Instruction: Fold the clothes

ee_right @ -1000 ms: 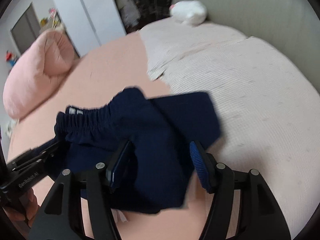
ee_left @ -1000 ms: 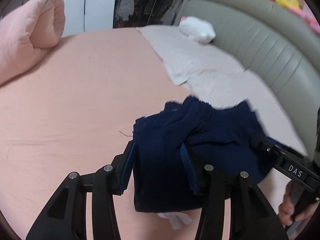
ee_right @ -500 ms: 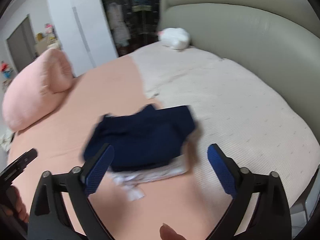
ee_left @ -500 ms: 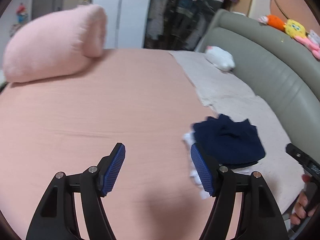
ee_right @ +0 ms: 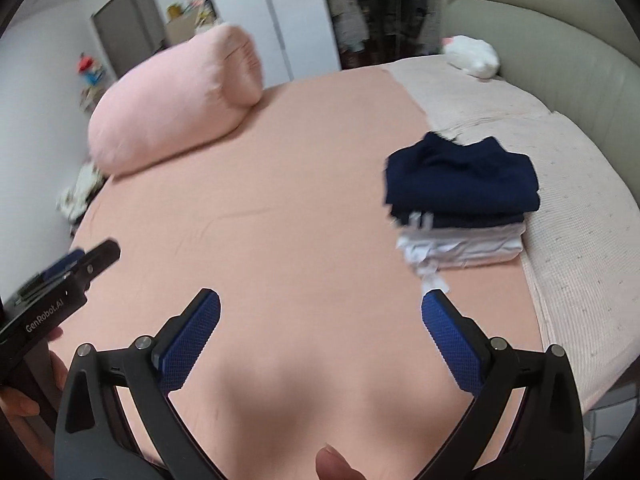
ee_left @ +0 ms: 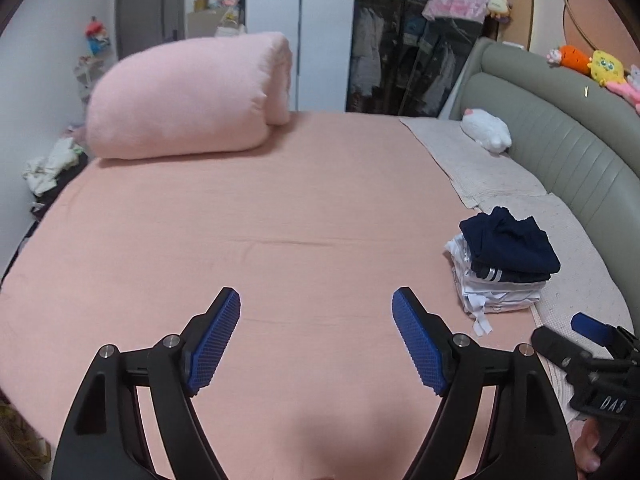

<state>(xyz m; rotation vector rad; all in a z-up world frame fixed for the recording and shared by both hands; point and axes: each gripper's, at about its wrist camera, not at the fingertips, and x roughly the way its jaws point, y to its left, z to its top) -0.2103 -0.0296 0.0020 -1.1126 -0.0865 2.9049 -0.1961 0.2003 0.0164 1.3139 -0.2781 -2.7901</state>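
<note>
Both grippers hang above the bed with nothing in them: the left gripper point(ee_left: 316, 312) shows its two blue-padded fingers point(ee_left: 214, 340) spread wide and still parting, with only bare pink sheet point(ee_left: 240, 248) between them, and the right gripper point(ee_right: 320, 316) stands with its jaws fully apart over the same sheet, likewise empty. From the left wrist view the right gripper's black body (lettered in white) shows at the lower right edge, with a bit of the person's hand point(ee_left: 588, 448) under it; from the right wrist view the left gripper's body sits at the left edge, with fingers of the hand point(ee_right: 24, 396) that carries it. A fingertip also pokes in at the bottom edge of the right wrist view. Folded clothes lie in a stack point(ee_left: 500, 264) toward the right side of the bed, well apart from both pairs of jaws: a navy garment point(ee_right: 460, 176) on top, a navy layer with white stripes showing at its edge beneath, and white folded pieces point(ee_right: 460, 248) at the bottom, with a small white tag or strap trailing out toward the near side. The stack sits where the pink sheet meets a pale textured cover point(ee_left: 496, 176) that runs along the grey-green padded headboard point(ee_left: 560, 136). A white plush toy point(ee_left: 486, 134) rests on that cover by the headboard. At the far left of the bed lies a rolled pink duvet point(ee_left: 188, 100).
</note>
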